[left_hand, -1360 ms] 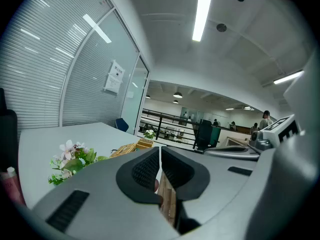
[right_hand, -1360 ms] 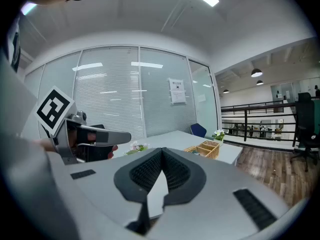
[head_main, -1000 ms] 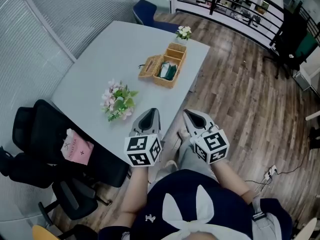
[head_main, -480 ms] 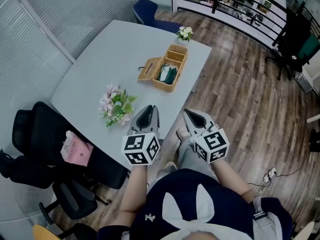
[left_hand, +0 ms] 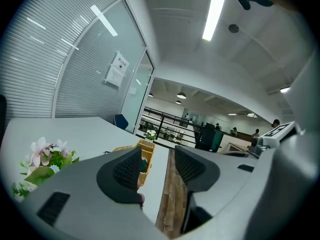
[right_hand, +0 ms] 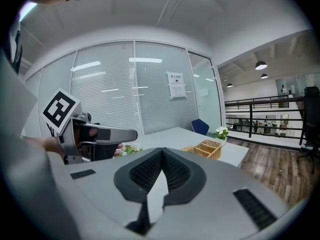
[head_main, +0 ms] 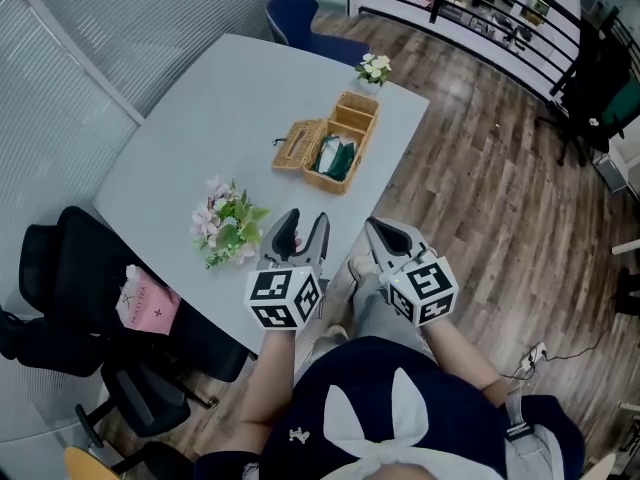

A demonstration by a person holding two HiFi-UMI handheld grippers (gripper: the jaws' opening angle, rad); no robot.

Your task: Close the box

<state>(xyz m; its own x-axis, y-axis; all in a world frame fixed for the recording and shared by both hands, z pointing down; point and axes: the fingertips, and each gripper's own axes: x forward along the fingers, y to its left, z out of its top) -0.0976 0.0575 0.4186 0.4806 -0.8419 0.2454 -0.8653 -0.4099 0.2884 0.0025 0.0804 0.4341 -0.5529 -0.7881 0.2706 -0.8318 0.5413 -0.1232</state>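
A wicker box (head_main: 340, 146) stands on the grey table (head_main: 200, 128), its lid (head_main: 297, 144) laid open to the left and something dark green inside. The box also shows ahead in the left gripper view (left_hand: 145, 151) and the right gripper view (right_hand: 207, 148). My left gripper (head_main: 303, 224) hovers over the table's near edge, well short of the box. Its jaws have just been opening and stand open (left_hand: 156, 159) with nothing between them. My right gripper (head_main: 383, 230) is beside it over the floor, shut (right_hand: 161, 154) and empty.
A bunch of pink flowers (head_main: 226, 224) lies on the table just left of my left gripper. A small white flower pot (head_main: 375, 66) sits at the far corner. A black office chair (head_main: 90, 268) bearing a pink bag (head_main: 143, 299) stands at the left; a blue chair (head_main: 300, 16) beyond.
The left gripper's jaws have gone from shut to open. Both grippers have come forward towards the table, so the flowers and the box sit nearer to them.
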